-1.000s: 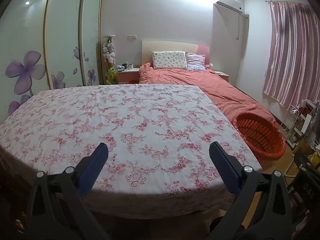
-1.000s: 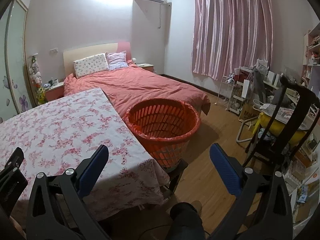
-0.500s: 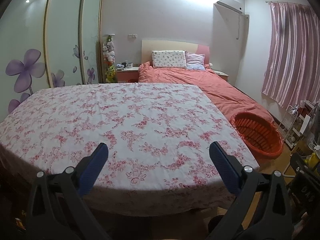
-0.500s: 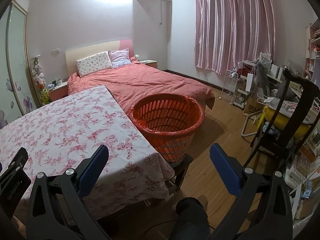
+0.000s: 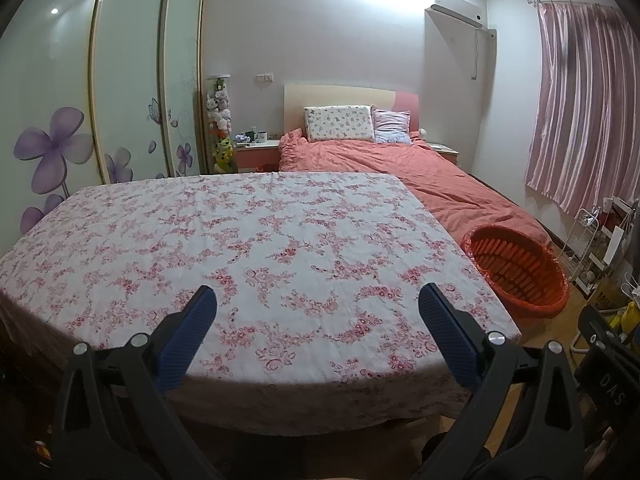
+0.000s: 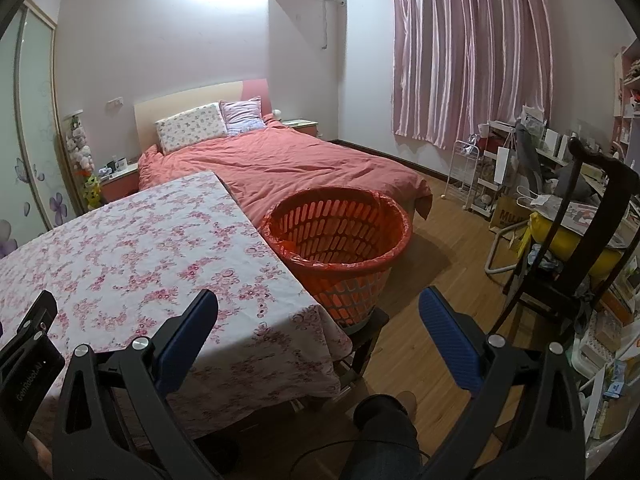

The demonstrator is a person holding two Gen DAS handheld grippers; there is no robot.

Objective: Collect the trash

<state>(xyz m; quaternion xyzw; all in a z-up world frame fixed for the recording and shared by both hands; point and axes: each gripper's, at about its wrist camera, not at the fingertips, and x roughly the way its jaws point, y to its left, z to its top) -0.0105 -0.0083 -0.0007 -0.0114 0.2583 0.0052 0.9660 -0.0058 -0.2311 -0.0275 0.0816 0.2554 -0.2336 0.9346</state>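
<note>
An orange slatted basket [image 6: 340, 240] with a red liner stands on a dark stool at the right edge of a table with a pink floral cloth [image 5: 240, 240]; it also shows in the left wrist view [image 5: 516, 268]. No trash shows on the cloth. My left gripper [image 5: 318, 300] is open and empty, above the table's near edge. My right gripper [image 6: 318, 300] is open and empty, above the table's near right corner, short of the basket.
A bed with a salmon cover [image 6: 288, 164] lies behind the table. A dark chair [image 6: 580, 248] and cluttered shelves stand at the right, pink curtains [image 6: 472, 48] behind. A wardrobe with purple flowers [image 5: 80, 120] is at the left. My leg [image 6: 384, 432] is below.
Both grippers have drawn back and risen a little, so more of the table's near edge and the floor shows. Both stay open.
</note>
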